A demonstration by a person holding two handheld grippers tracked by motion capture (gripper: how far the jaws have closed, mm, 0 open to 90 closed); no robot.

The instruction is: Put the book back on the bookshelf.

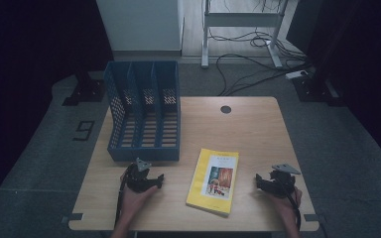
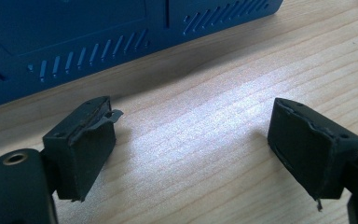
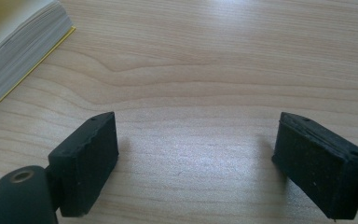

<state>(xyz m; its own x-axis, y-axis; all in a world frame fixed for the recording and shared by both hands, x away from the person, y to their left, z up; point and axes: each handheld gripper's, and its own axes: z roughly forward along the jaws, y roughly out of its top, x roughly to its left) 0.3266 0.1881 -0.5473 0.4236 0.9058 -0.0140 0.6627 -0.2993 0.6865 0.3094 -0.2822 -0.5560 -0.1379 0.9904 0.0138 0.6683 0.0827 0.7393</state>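
- I have the left gripper [image 1: 147,179] resting on the light wooden desk [image 1: 248,124] just in front of the blue plastic 3-slot file holder [image 1: 144,111], jaws wide apart with bare wood between them
- My right gripper [image 1: 273,182] sits near the desk's right edge, jaws equally spread and empty
- The yellow paperback book with a picture on its cover [image 1: 214,180] lies flat between the 2 grippers, apart from both; in the right gripper view its page block [image 3: 16,56] shows at upper left
- The step I judge to be in hand is picking up the book, likely for 1 of the slots
- To do it well, I'd slide the right jaws low toward the page edge, lift it slightly, and let the left gripper steady the spine side
- I'd clamp across the full thickness so pages don't fan, then stand the book upright before aiming at a slot
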